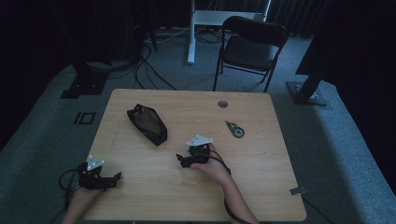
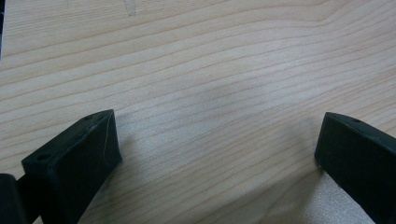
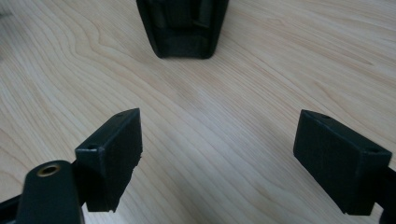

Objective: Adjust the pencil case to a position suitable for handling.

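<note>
A black pouch (image 1: 147,123) lies on the wooden table (image 1: 140,191), left of centre, and its near end (image 3: 183,28) shows ahead in the right gripper view. A small green and black tape dispenser (image 1: 235,129) lies to the right of centre. My left gripper (image 1: 116,177) rests near the table's front left corner, jaws wide apart over bare wood (image 2: 210,116). My right gripper (image 1: 180,160) sits mid-table, pointing toward the pouch, open with nothing between its jaws (image 3: 217,140).
A round cable hole (image 1: 222,103) sits near the table's far edge. A black folding chair (image 1: 252,46) and a white desk leg (image 1: 191,32) stand beyond the table. Dark stand bases (image 1: 308,91) flank the far corners, with cables on the floor.
</note>
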Tool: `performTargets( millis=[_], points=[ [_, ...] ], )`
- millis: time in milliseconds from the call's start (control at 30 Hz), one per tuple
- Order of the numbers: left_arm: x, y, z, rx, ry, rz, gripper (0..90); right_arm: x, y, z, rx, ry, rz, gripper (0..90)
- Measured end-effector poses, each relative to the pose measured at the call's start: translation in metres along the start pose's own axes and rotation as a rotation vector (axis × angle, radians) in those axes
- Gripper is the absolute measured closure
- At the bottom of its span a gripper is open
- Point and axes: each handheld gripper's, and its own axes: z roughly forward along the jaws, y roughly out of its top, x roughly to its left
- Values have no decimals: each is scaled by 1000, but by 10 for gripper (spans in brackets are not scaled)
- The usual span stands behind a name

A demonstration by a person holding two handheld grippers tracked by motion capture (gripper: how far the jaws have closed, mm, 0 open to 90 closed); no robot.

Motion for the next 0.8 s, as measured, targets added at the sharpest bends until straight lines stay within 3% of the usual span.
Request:
performTargets(
  millis=[800],
  points=[
    [0,0,0,0,-2,1,0,20,27,39,-39,45,17,172]
  ],
)
